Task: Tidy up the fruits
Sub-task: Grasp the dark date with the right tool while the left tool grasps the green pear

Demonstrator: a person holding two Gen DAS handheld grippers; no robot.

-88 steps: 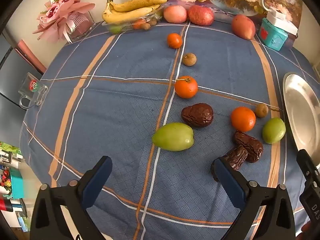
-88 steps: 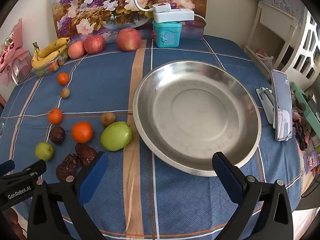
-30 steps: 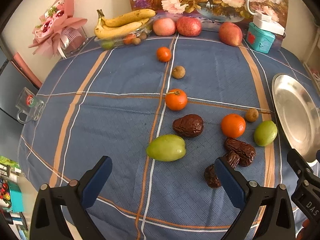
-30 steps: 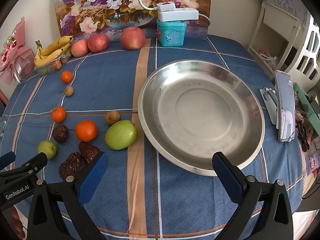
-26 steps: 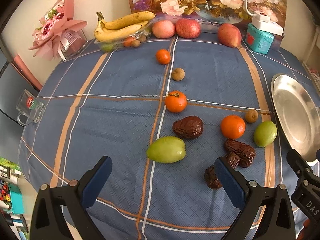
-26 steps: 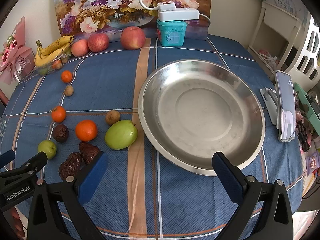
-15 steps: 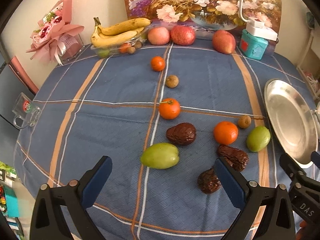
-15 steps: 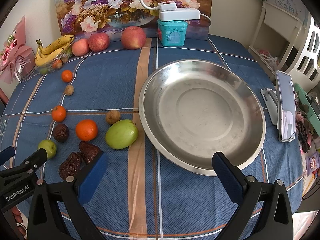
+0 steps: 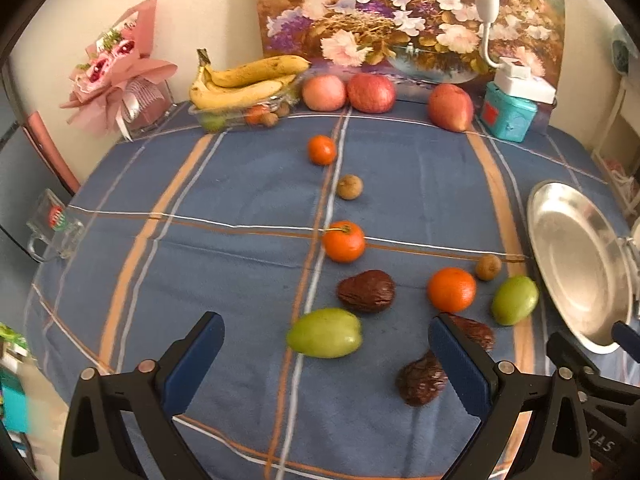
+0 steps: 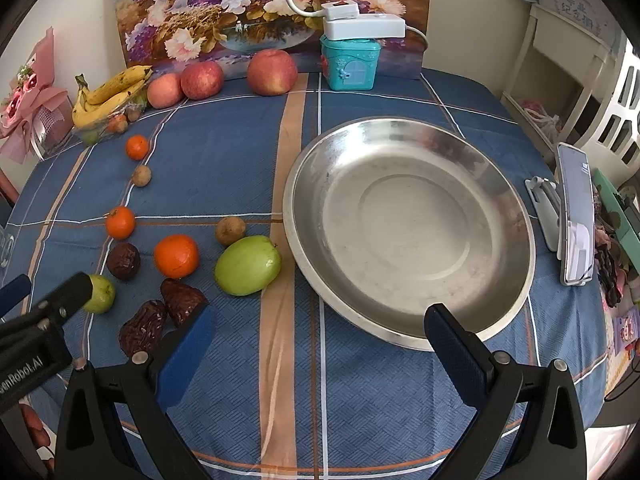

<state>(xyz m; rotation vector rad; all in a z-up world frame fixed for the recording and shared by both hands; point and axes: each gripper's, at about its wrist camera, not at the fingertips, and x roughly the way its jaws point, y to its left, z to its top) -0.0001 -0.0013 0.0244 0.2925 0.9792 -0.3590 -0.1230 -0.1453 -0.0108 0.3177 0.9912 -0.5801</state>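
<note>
Surface: blue plaid tablecloth (image 9: pixel 240 184) on a round table, a flower painting (image 10: pixel 224 4) propped at the far edge
Left gripper (image 9: pixel 324 364): spread wide, nothing between its fingers, hovering above the near part of the cloth
Just ahead of the left gripper: green fruit (image 9: pixel 325 333) lying between the fingertips' line; a wrinkled date (image 9: pixel 420 378) beside the right-hand finger, a second date (image 9: pixel 476 332) partly hidden behind that finger
Further ahead: dark brown fruit (image 9: pixel 367 291), orange (image 9: pixel 451 289), second green fruit (image 9: pixel 514 300), small brown longan (image 9: pixel 488 267)
Beyond those: tangerine (image 9: pixel 343 241), another longan (image 9: pixel 349 187), small tangerine (image 9: pixel 321 150), strung along a cloth stripe
Far end from the left gripper: bananas (image 9: pixel 244 82) over a clear tray, three apples (image 9: pixel 370 92), teal box (image 9: pixel 508 116)
Right gripper (image 10: pixel 316 344): spread wide, holding nothing, above the cloth
Ahead of the right gripper: steel plate (image 10: pixel 500 184), nothing in it, its near rim just beyond the right fingertip
Right of the right gripper: phone (image 10: pixel 574 216) on a stand, at the table edge
</note>
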